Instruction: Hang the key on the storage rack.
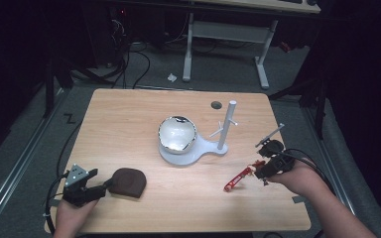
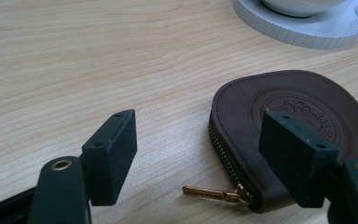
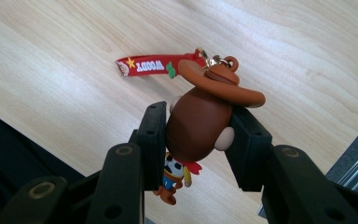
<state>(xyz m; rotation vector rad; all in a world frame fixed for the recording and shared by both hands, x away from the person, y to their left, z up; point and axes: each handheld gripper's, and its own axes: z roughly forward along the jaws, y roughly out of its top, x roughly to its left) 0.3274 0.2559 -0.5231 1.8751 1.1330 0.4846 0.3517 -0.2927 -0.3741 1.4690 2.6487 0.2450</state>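
Brown-hatted rubber cowboy keychain figure (image 3: 198,119) with red strap clamped in right gripper (image 1: 267,168) above bench's right edge, left gripper (image 1: 101,182) gaping wide beside brown leather zip pouch (image 2: 289,126) near front-left corner

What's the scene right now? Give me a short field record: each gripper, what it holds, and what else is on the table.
right gripper: shut on cowboy figure keychain, held clear of the table
keychain strap: red, hanging free
left gripper: open, jaws either side of the zipper end of the brown leather pouch
pouch zipper pull: lying on the wooden table
centre: white stand, shiny bowl on its base
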